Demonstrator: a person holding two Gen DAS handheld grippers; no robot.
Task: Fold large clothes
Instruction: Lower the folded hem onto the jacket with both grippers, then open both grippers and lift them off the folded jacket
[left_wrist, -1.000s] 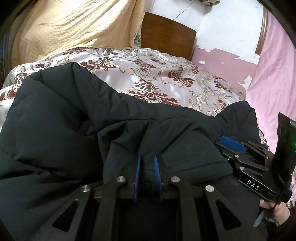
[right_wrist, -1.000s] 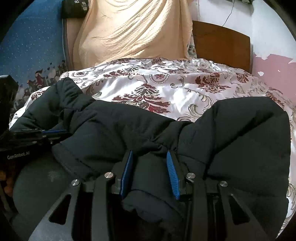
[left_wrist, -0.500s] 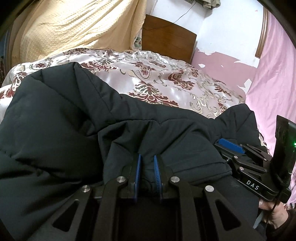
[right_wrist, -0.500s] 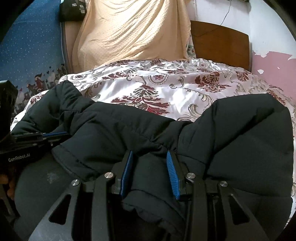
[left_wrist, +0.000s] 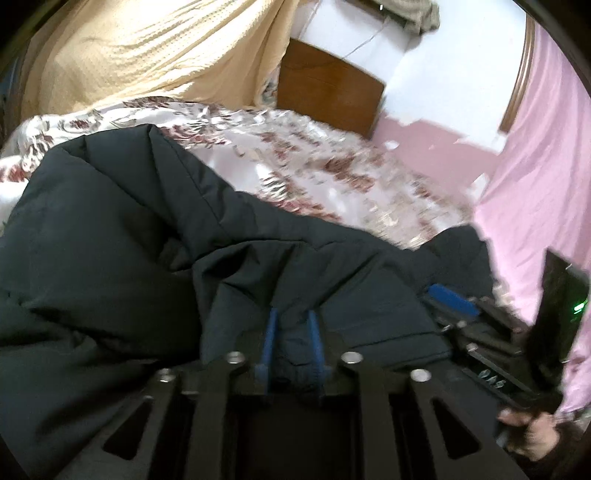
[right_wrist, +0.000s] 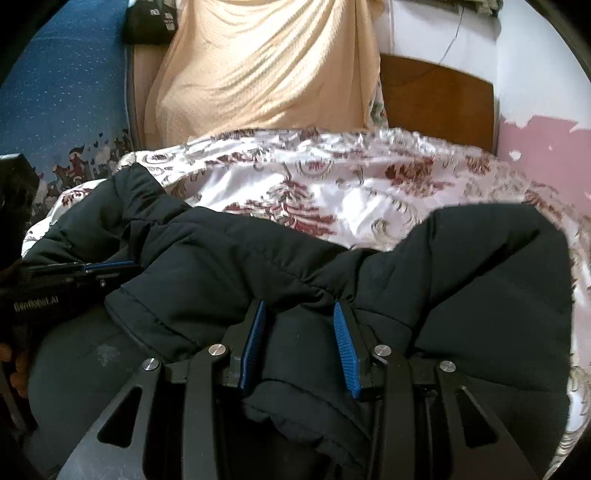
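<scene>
A large black padded jacket lies bunched across the near part of a bed with a floral satin cover. My left gripper is shut on a fold of the jacket's near edge. My right gripper is shut on a thicker fold of the same jacket, its blue pads pressed into the fabric. The right gripper also shows at the right of the left wrist view. The left gripper also shows at the left of the right wrist view.
A cream blanket hangs behind the bed. A brown wooden headboard stands against the white and pink wall. A pink curtain hangs at the right. A blue patterned cloth hangs at the left.
Both grippers have lifted and pulled the jacket's near edge a little towards me, still shut on it. The views tilt and blur with the motion.
</scene>
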